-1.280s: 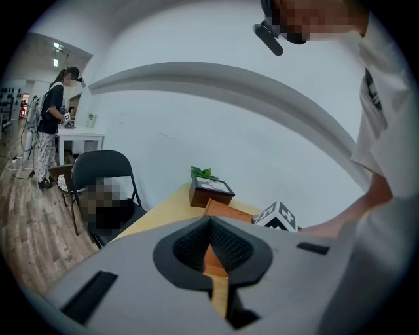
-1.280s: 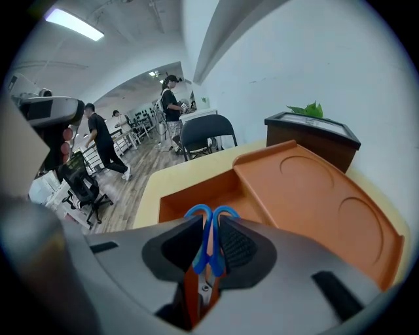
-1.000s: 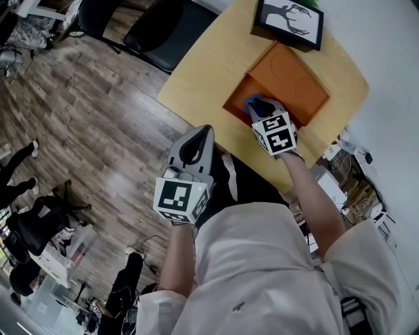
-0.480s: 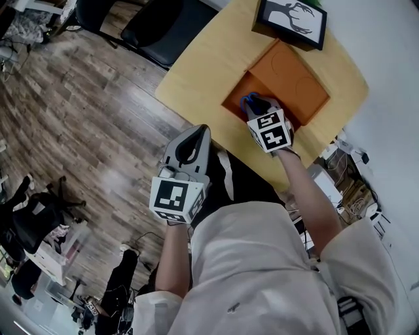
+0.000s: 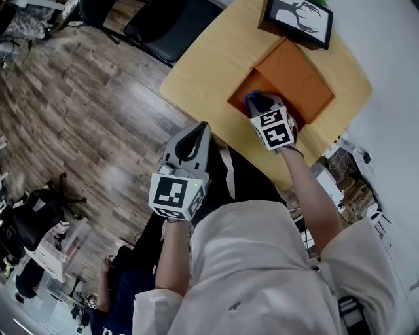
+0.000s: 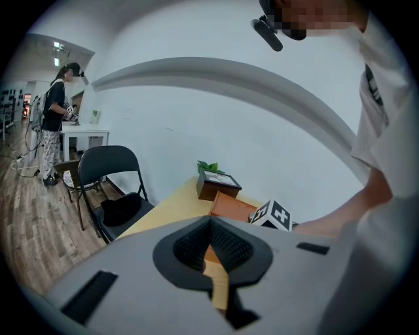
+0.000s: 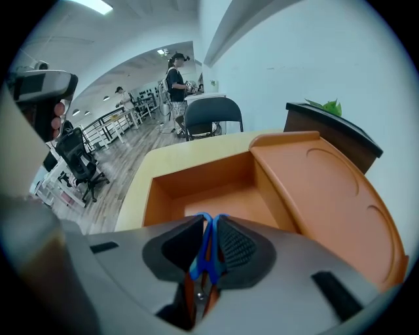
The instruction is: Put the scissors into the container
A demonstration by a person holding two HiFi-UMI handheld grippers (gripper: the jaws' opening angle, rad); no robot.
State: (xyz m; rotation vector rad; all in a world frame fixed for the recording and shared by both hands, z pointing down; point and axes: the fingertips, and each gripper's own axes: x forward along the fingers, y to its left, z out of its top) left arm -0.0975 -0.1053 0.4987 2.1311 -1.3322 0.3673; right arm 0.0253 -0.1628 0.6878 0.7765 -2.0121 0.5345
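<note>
Right gripper (image 7: 208,222) clamped scissors (image 7: 203,254) lengthwise along its jaws, blue handles toward the container (image 7: 196,178) mid-frame; left gripper (image 6: 211,228) closed, empty.

On the table (image 5: 208,65): container (image 5: 291,73), framed picture (image 5: 298,18).

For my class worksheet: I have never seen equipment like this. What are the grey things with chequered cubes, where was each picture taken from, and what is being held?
A person holds two grey two-jaw tools; the cubes are part of them. One picture comes from a camera on the person's head, the other two from cameras on each tool. The right tool is shut on blue-handled scissors over an open orange container on a yellow table, near a framed picture. The left tool is shut and empty.
</note>
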